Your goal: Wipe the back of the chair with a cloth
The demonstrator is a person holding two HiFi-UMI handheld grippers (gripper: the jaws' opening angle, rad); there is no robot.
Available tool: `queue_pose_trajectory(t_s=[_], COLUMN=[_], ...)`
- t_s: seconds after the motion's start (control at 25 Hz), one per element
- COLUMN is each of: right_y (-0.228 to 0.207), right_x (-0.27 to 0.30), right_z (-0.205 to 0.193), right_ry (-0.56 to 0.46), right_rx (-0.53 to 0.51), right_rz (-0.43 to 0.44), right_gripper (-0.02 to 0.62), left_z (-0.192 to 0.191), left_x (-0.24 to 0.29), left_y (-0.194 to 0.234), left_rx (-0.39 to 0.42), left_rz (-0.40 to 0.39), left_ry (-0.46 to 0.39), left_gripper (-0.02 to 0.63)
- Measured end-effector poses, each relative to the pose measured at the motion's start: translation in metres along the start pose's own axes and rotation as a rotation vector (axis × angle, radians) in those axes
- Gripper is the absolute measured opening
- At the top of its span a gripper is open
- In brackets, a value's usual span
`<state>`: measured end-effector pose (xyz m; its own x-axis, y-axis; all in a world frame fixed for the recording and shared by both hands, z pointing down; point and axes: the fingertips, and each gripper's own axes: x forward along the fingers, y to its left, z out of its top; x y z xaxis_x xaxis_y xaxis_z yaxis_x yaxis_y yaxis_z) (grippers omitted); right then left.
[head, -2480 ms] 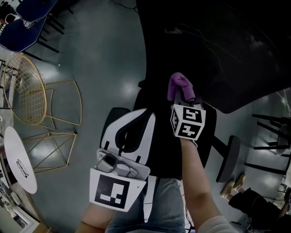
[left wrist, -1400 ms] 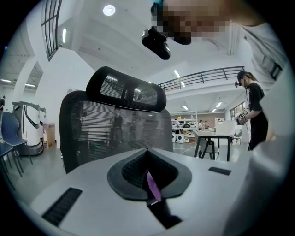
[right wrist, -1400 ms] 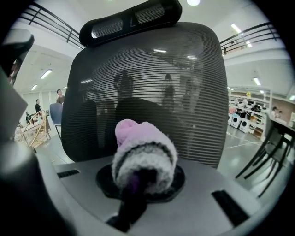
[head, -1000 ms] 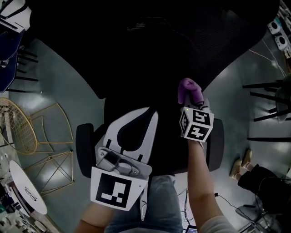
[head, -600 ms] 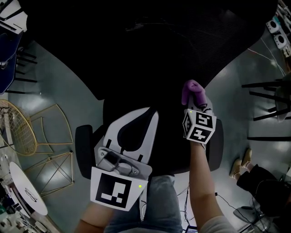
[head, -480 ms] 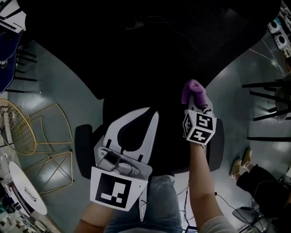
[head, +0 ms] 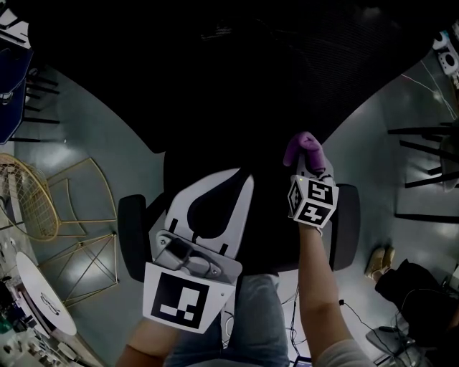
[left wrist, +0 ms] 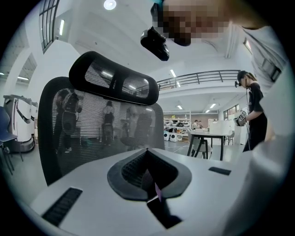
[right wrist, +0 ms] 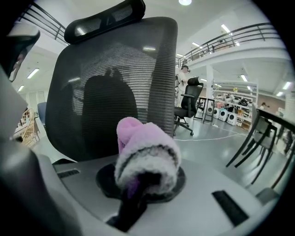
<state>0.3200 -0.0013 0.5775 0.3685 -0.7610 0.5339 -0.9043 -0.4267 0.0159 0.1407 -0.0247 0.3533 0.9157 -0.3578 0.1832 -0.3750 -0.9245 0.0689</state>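
Chair back cropped at top edge

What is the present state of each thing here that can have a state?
left hand-held gripper: jaws together, holding nothing.
right hand-held gripper: shut on the purple cloth.
purple cloth: bunched up, held in front of the chair back; contact unclear.
office chair: upright, nobody seated.

Dark head view, bright gripper views

The head view is underexposed: the chair back sinks to near-solid black, and the floor shows a dull sheen. Ceiling lights light both gripper views evenly — fisheye-bent, with black rounded corners, and the close cloth is soft.
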Motion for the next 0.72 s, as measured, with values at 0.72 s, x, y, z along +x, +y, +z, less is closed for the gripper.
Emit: queue_pose_trajectory(t_s=[0.72], right_y=[0.045], right_x=[0.011], right_z=[0.002], right_ry=[-0.002], right_rx=[-0.083], right_rz=[0.047], right_gripper=[0.044], left_z=[-0.015], left_x=[-0.027], left_y=[0.027], left_rx=[-0.019], left_rz=[0.072], left_ry=[0.012], left_gripper=[0.012])
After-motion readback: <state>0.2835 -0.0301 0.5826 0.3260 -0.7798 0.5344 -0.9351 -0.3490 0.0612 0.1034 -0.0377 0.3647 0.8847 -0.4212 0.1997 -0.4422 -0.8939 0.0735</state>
